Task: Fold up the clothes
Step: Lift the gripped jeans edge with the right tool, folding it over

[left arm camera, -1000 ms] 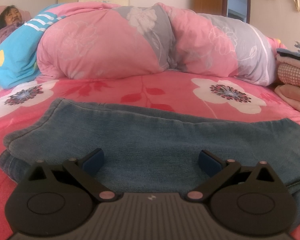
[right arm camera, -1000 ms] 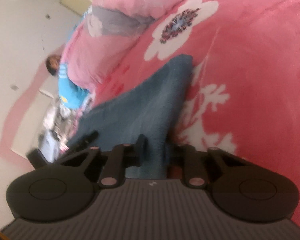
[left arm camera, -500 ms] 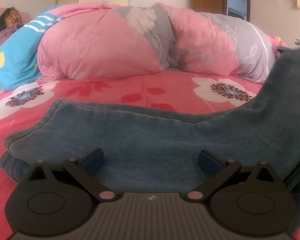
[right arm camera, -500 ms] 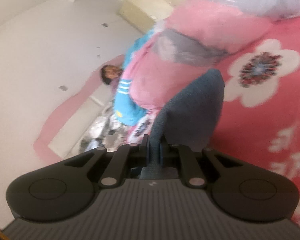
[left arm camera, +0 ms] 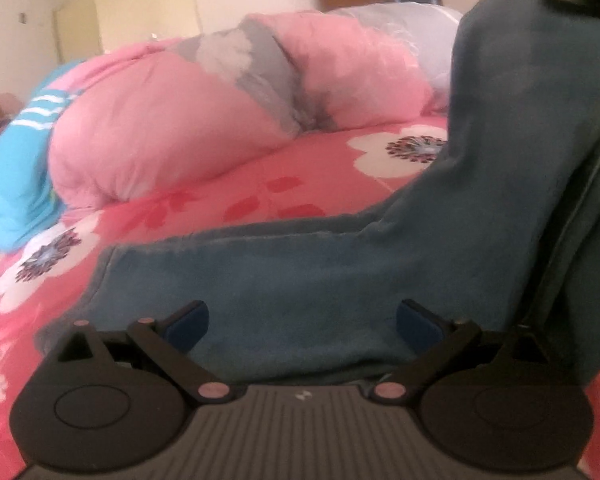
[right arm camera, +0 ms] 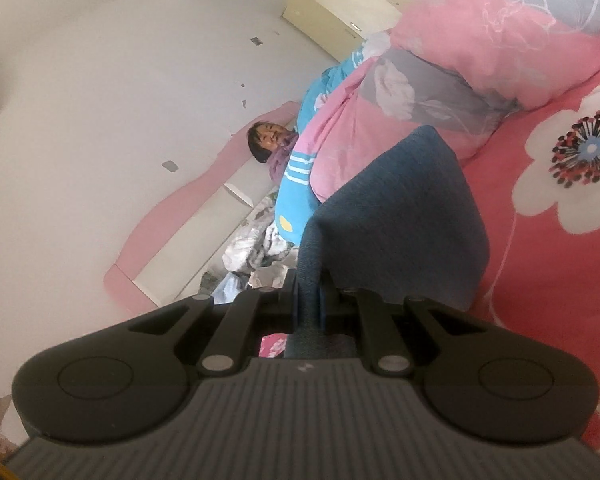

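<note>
Open pink floral bed sheet (left arm camera: 228, 200) lies beyond the flat blue denim garment (left arm camera: 284, 280). The rolled pink-and-grey quilt (left arm camera: 172, 128) blocks the far side. The garment's raised end walls off the right of the left-wrist view.

No legible text, label, brand, number or sign appears in either view. A small pale mark sits on each gripper body, too small to read as lettering.
</note>
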Tool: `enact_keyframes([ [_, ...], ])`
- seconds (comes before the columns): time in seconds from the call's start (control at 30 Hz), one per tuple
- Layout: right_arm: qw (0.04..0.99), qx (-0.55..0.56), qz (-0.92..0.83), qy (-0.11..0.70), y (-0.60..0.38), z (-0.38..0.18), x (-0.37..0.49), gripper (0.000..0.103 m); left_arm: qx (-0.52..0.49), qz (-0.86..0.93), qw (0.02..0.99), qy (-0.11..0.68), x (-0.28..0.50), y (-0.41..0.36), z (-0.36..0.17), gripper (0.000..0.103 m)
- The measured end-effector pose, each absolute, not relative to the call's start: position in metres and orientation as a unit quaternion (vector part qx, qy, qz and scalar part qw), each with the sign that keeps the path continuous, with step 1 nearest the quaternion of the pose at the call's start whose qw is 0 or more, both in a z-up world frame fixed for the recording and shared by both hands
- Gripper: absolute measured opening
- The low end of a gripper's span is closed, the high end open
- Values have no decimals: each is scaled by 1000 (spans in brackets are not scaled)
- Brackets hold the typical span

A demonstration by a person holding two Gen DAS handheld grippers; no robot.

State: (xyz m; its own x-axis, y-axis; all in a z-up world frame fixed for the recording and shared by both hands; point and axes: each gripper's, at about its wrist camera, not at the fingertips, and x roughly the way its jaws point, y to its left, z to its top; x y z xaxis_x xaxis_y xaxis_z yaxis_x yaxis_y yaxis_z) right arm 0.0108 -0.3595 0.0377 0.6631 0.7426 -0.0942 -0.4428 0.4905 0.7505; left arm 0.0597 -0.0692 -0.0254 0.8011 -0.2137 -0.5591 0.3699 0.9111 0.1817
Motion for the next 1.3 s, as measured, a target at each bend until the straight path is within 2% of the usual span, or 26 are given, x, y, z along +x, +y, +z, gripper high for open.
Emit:
enact_keyframes([
  [0.17, 832, 371, 364, 194, -362, 29, 9, 8, 162, -160, 932, 281, 89, -73, -8, 100],
  [0.37, 822, 384, 376, 188, -364, 22, 10, 8, 217, -158, 900, 344, 138, -101, -23, 101],
  [0.5, 818, 390, 379, 186, -365, 20, 13, 8, 154, -163, 904, 364, 150, -92, -15, 99],
  [0.63, 812, 395, 388, 188, -366, 17, 16, 8, 168, -152, 899, 376, 163, -104, -26, 102],
  [0.73, 809, 394, 393, 190, -362, 18, 17, 8, 143, -149, 904, 374, 164, -100, -23, 101],
  [1.1, 791, 389, 428, 196, -334, 23, 40, 8, -7, -78, 953, 294, 93, 3, 8, 101],
  [1.3, 774, 385, 455, 213, -301, 28, 72, 8, -61, -23, 967, 247, 56, 46, 12, 89],
])
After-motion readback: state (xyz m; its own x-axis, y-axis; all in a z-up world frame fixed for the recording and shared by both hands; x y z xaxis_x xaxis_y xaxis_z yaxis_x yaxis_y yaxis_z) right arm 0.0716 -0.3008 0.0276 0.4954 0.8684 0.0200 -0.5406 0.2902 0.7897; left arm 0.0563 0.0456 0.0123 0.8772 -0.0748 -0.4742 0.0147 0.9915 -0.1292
